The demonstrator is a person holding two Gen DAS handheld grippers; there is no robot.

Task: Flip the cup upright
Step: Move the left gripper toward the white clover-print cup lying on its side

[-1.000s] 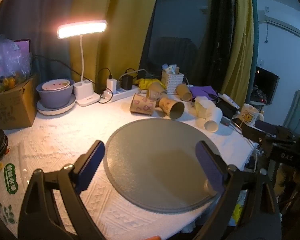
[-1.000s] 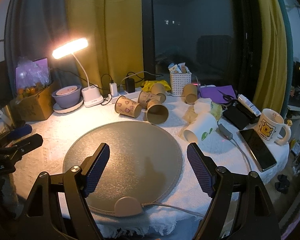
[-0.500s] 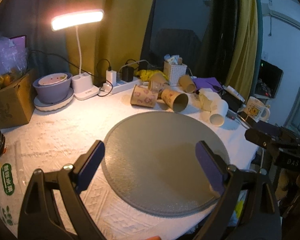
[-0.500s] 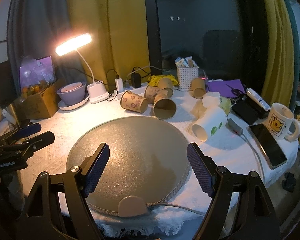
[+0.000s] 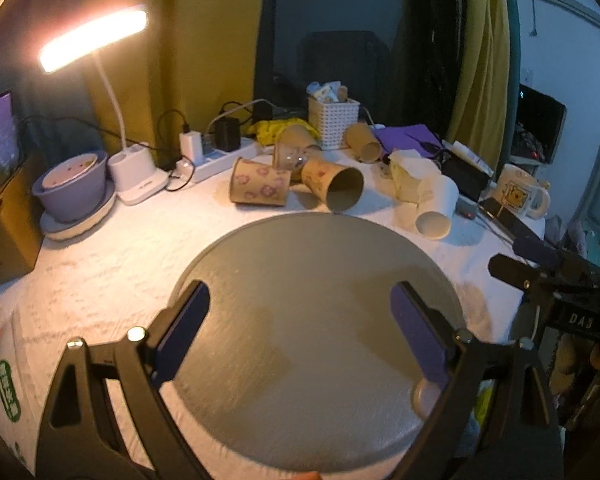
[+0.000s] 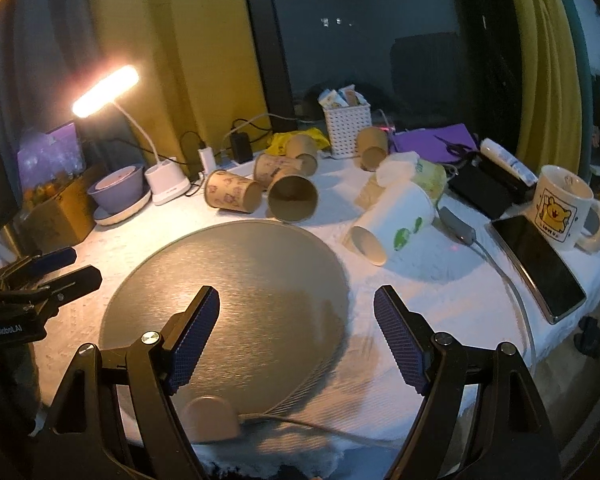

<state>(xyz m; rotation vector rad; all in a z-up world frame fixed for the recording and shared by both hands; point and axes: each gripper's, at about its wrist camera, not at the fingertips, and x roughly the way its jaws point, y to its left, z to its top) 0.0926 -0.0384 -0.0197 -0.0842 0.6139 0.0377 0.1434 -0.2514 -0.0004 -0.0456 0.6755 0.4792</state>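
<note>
Over the round grey mat (image 5: 300, 320) your left gripper (image 5: 300, 328) hangs spread and empty; behind the mat brown paper cups (image 6: 291, 198) lie tipped over, the white cup (image 6: 392, 220) lies on its side just right, and your right gripper (image 6: 295, 336) is spread too.

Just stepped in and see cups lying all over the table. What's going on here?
A person holds a two-finger gripper in each hand, and both the left gripper and the right gripper hover open and empty over the round grey mat. No cup is upright: the brown paper cups and the white paper cup lie on their sides beyond the mat.
</note>
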